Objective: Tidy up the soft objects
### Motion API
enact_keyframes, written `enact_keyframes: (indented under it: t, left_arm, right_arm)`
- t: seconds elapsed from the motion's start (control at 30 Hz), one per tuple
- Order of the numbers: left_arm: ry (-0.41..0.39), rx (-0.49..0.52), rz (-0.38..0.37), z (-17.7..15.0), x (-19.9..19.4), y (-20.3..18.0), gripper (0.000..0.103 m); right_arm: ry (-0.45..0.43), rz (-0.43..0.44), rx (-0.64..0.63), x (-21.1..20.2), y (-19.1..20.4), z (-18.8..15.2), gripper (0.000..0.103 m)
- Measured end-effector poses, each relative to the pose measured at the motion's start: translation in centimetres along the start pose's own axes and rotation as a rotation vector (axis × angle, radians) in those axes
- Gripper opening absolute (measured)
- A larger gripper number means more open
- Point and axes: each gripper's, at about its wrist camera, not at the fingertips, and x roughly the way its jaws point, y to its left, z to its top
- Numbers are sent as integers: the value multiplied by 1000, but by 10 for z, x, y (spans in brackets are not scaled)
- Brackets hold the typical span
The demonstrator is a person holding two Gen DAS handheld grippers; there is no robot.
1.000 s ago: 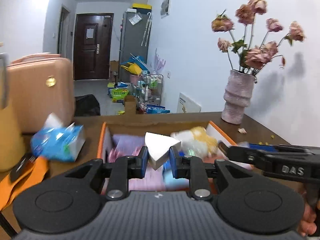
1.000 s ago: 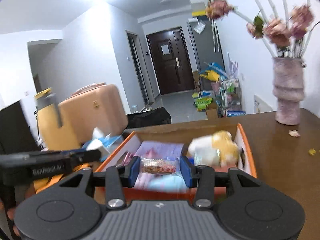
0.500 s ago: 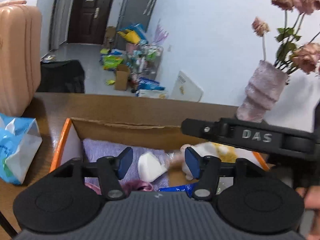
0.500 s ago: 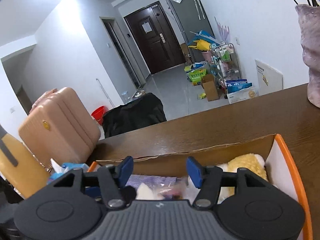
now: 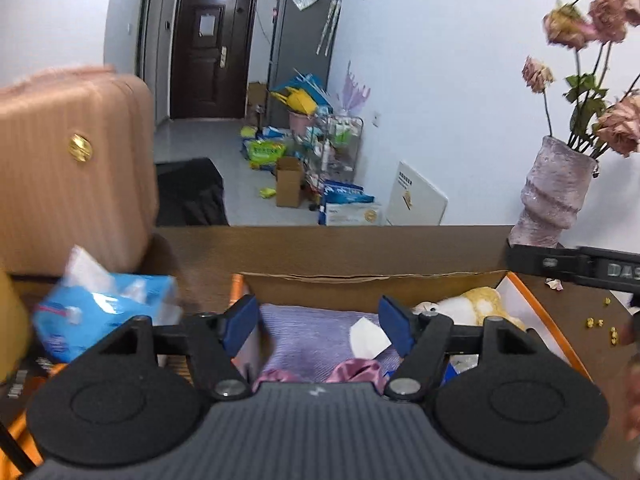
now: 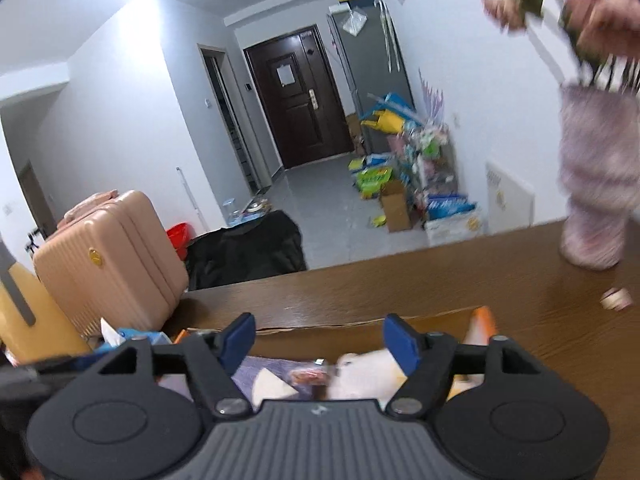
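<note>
An orange-edged cardboard box on the brown table holds a purple cloth, a white wedge-shaped sponge, a pink satin piece and a yellow-and-white plush toy. My left gripper is open and empty above the box. My right gripper is open and empty over the box; the white sponge, a small snack packet and the plush lie below it. The right gripper's body shows at the right edge of the left wrist view.
A blue tissue pack lies left of the box. A pink vase with dried roses stands at the table's back right. A pink suitcase stands beyond the table's left. Crumbs dot the table at right.
Both grippers opened and let go: the white sponge and the snack packet now lie in the box. Both grippers have drawn back and up from the box.
</note>
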Motion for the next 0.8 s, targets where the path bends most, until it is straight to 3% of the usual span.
enact_keyframes:
  t: [0.1,0.17,0.27,0.33,0.5,0.8]
  left_arm:
    - [-34,26,30,0,-39,3,76]
    - [-77,68,69,-5,-68,2,87]
    - [-204,119,135,-21,-113,-3,103]
    - [-266,124,158,-32,-138,-7,103]
    - [-317,108,136,-50,-184,-26,103]
    - [-378,96,107,-80,-243,-43,103]
  right_arm:
    - [-22,-66,-79,-42,1,2,76]
    - [-38,-110,-129,-71,0,0,83]
    - [-54,-177,-216,-113,-3,-13,89]
    - [-88,-204,-247,-139,-4,-24,93]
    - [-238,-173,-221,-196,-2,-50,97]
    - [-284,-152,-215,-254,18,-85,99]
